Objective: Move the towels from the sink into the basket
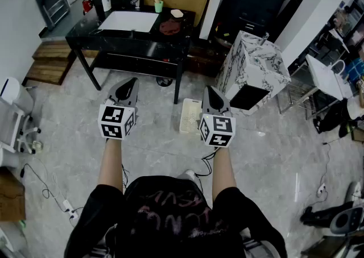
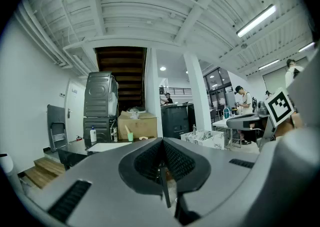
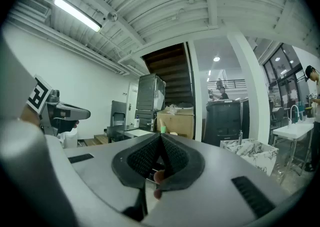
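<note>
**A:** Checked the left tongs yet?

**B:** Yep, squeezed together, holding nothing, pointing about level above the floor.

**A:** And the towel?

**B:** Spotted what looks like a dark red towel up on the black table, near its right end. Found the white basket on the floor, just left of the right tongs, also closed tight and empty.
</note>
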`<move>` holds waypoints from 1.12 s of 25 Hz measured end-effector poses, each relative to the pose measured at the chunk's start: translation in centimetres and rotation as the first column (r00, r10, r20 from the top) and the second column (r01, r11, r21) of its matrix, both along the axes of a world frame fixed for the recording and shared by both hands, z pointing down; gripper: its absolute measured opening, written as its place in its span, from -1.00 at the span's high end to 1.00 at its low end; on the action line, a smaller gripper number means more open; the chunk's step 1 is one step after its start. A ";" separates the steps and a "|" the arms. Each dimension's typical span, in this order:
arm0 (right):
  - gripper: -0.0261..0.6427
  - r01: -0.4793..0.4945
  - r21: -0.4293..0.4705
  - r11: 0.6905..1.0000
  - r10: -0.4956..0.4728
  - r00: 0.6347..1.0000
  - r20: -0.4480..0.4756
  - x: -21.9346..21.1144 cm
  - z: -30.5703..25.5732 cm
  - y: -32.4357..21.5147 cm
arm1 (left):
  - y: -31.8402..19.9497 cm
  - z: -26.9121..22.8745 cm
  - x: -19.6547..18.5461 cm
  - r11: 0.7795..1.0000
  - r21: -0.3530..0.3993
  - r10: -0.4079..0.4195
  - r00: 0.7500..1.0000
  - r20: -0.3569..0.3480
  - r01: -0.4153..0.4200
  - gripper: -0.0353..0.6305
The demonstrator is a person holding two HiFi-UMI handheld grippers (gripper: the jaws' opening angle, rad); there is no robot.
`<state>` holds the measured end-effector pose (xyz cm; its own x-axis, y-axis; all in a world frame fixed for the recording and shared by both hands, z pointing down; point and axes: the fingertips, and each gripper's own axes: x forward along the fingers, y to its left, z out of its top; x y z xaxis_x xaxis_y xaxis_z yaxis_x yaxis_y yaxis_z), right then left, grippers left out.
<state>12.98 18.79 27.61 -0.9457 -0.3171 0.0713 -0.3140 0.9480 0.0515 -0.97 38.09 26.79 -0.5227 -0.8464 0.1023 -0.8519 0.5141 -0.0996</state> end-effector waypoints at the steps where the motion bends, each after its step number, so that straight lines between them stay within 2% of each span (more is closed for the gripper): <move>1: 0.88 -0.001 -0.001 1.000 0.001 1.000 0.000 0.0 0.0 0.0 | -0.1 0.0 0.1 1.000 0.000 0.002 1.000 0.000 -0.002 0.85; 19: 0.88 -0.009 0.026 1.000 0.009 1.000 -0.016 -1.8 0.5 2.1 | 0.9 1.0 -0.9 1.000 0.000 0.025 0.999 -0.028 -0.025 0.85; 28: 0.88 0.003 0.031 1.000 -0.002 0.999 -0.037 -4.7 1.8 0.7 | -0.7 3.1 -3.2 0.999 -0.017 0.034 0.998 -0.061 -0.035 0.85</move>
<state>8.23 19.53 29.43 -0.9433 -0.3176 0.0964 -0.3093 0.9465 0.0924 -4.18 37.38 29.89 -0.4853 -0.8617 0.1483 -0.8740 0.4825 -0.0565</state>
